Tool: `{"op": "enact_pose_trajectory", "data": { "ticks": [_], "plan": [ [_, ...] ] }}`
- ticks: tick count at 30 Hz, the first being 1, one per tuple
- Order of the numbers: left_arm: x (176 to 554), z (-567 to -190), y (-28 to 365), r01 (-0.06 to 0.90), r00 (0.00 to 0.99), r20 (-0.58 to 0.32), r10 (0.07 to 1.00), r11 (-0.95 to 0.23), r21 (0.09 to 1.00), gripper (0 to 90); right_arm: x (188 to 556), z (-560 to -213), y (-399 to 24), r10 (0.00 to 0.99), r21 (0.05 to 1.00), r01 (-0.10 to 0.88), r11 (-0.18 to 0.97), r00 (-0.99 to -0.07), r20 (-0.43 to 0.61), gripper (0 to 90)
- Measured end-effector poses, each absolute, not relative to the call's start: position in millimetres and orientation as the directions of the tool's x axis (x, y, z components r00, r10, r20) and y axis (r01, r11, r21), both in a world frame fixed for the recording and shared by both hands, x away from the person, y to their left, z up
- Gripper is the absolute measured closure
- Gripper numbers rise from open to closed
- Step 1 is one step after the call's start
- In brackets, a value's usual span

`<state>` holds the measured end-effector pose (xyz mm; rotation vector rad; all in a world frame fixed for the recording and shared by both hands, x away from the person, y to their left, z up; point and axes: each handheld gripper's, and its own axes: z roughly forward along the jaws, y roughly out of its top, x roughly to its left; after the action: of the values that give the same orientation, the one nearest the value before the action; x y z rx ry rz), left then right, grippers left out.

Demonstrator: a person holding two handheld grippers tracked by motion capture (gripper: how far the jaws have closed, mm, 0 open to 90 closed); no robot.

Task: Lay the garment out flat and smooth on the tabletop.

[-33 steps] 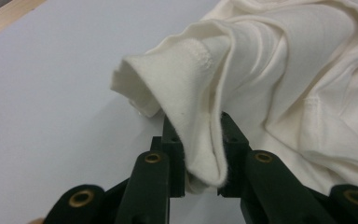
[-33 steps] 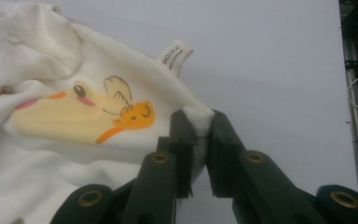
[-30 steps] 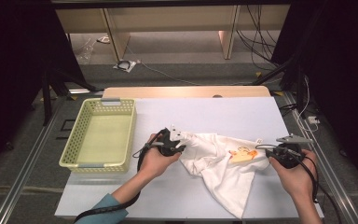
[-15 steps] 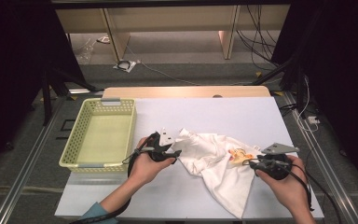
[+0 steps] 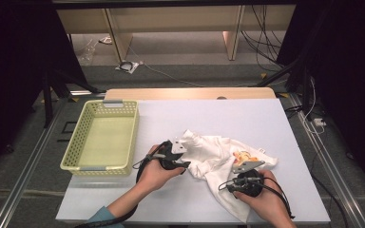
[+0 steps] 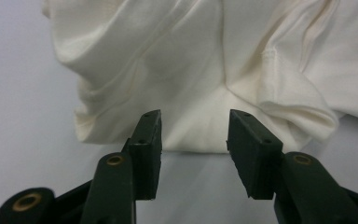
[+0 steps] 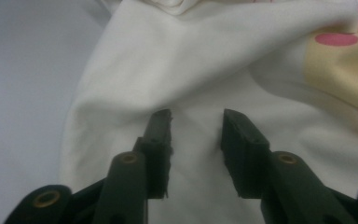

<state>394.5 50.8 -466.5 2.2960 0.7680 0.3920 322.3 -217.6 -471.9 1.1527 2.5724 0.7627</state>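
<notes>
Starting at the left of the high view, I am seeing the yellow basket (image 5: 102,137) sitting on the pale worktop (image 5: 228,114), well apart from the garment. Just right of it, my left gripper (image 5: 178,154) is hovering at the left edge of the white shirt (image 5: 214,156), which is lying crumpled right of the frame's centre. In the left gripper view its fingers (image 6: 150,144) are standing apart, having just been closing a little, with the shirt's hem (image 6: 186,140) lying past their tips and nothing pinched. Further right, my right gripper (image 5: 247,172) is resting over the shirt's lower fold. Its fingers (image 7: 161,140) have also just been closing, still parted, with cloth (image 7: 196,154) lying under the gap.
</notes>
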Motion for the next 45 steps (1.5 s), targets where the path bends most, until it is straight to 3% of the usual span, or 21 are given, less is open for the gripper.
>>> {"op": "enact_pose_trajectory", "data": {
  "ticks": [5, 11, 14, 17, 21, 25, 26, 28, 30, 34, 40, 44, 45],
  "plan": [
    [401.7, -472.6, 42.3, 0.425, 0.782, 0.070, 0.619, -0.612, 0.667, 62.4, 319.1, -472.1, -211.3, 0.760, 0.527, 0.657, 0.539, -0.649, 0.034, 89.1],
    [404.9, -478.2, 36.8, 0.432, 0.784, 0.075, 0.616, -0.628, 0.647, 75.9, 317.7, -471.4, -208.7, 0.782, 0.521, 0.684, 0.510, -0.621, 0.049, 90.0],
    [407.4, -476.3, 35.2, 0.434, 0.787, 0.072, 0.613, -0.632, 0.642, 82.6, 312.8, -469.6, -201.7, 0.759, 0.511, 0.694, 0.507, -0.640, 0.116, 90.0],
    [408.3, -474.6, 35.1, 0.430, 0.778, 0.088, 0.622, -0.629, 0.648, 88.1, 308.1, -468.7, -193.0, 0.748, 0.505, 0.683, 0.527, -0.655, 0.104, 90.0],
    [409.0, -471.3, 37.5, 0.424, 0.773, 0.099, 0.627, -0.625, 0.656, 89.3, 304.3, -467.7, -184.7, 0.724, 0.503, 0.668, 0.548, -0.680, 0.113, 90.0],
    [402.1, -464.5, 42.2, 0.402, 0.784, 0.105, 0.612, -0.630, 0.665, 84.8, 304.3, -463.1, -185.7, 0.723, 0.516, 0.665, 0.539, -0.680, 0.121, 90.0],
    [394.6, -462.5, 43.6, 0.388, 0.804, 0.098, 0.587, -0.642, 0.661, 78.1, 308.7, -457.5, -195.1, 0.736, 0.545, 0.662, 0.514, -0.667, 0.116, 87.5],
    [390.2, -461.7, 43.6, 0.386, 0.813, 0.083, 0.576, -0.642, 0.663, 73.0, 311.9, -454.2, -201.9, 0.752, 0.557, 0.664, 0.499, -0.651, 0.102, 84.0],
    [376.8, -460.7, 37.7, 0.371, 0.849, 0.040, 0.527, -0.647, 0.666, 62.8, 326.0, -446.6, -226.6, 0.818, 0.588, 0.676, 0.445, -0.574, 0.041, 73.1],
    [369.6, -463.6, 21.6, 0.319, 0.879, 0.066, 0.473, -0.683, 0.657, 47.8, 344.6, -452.5, -251.3, 0.865, 0.568, 0.717, 0.403, -0.501, 0.018, 63.8],
    [370.1, -471.5, 4.9, 0.296, 0.893, 0.089, 0.441, -0.725, 0.621, 44.6, 348.0, -465.8, -256.8, 0.866, 0.550, 0.729, 0.407, -0.500, 0.023, 58.4],
    [374.1, -477.5, -1.7, 0.303, 0.892, 0.097, 0.442, -0.742, 0.598, 48.9, 348.2, -471.2, -255.3, 0.866, 0.548, 0.727, 0.413, -0.500, 0.011, 62.0],
    [375.1, -477.2, -4.1, 0.315, 0.889, 0.090, 0.449, -0.742, 0.592, 50.0, 348.3, -471.5, -254.0, 0.865, 0.549, 0.720, 0.424, -0.501, -0.011, 67.4]
  ]
}}
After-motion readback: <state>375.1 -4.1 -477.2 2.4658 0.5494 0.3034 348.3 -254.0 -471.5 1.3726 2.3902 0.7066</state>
